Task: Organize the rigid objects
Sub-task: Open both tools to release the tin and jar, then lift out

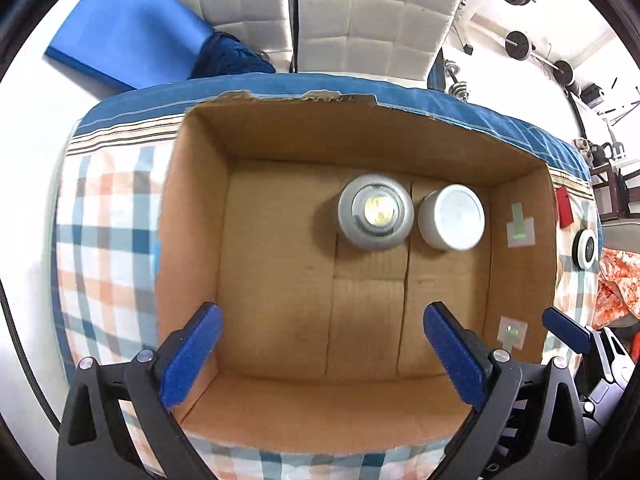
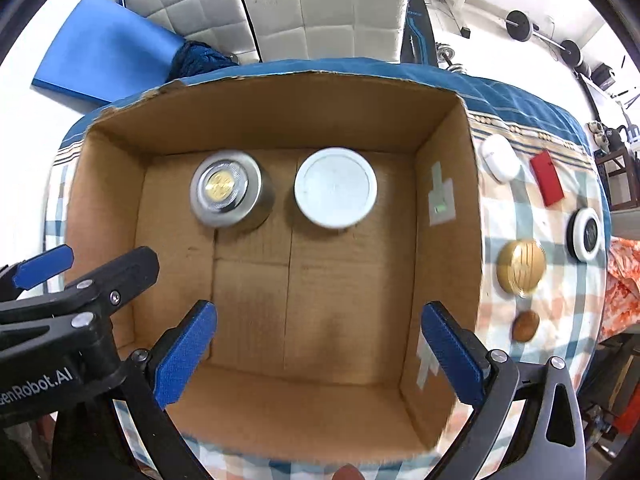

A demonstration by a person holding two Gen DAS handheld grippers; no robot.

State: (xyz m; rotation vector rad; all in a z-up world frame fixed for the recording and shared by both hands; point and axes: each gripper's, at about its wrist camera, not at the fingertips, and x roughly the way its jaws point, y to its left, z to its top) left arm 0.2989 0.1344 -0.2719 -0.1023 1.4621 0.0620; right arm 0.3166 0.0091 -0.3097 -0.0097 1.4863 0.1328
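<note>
Cardboard box sitting on checked table, holding silver puck light and white puck side by side near far wall. Left tongs and right tongs hovering above, both spread wide, gripping nothing.

White quilted headboard and barbells behind a checked bedspread.
</note>
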